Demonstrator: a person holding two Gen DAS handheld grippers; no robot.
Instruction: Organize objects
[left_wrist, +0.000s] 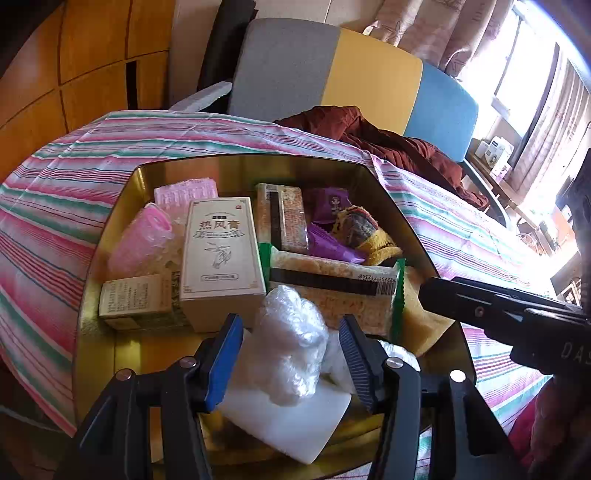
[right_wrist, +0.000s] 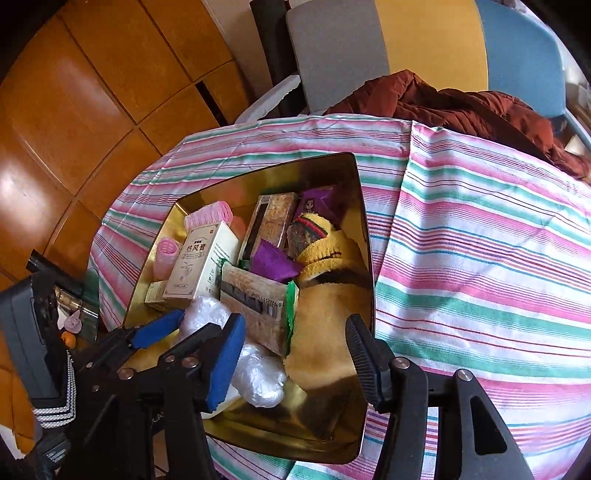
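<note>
My left wrist camera sits low and close over the near edge of the gold tin (left_wrist: 110, 332), looking forward across it toward the chair (left_wrist: 332, 74). My right wrist camera rides higher and further right, tilted down into the same tin (right_wrist: 354, 177). Both views share the tin, the striped cloth (left_wrist: 55, 184) and the chair (right_wrist: 406, 37).

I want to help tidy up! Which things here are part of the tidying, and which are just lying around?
Part of the tidying:
gold tin
cream box
pink curlers
snack packs
purple packets
yellow sock
crinkly plastic bag, between the left gripper fingers

Just lying around:
striped cloth
brown jacket
chair
</note>
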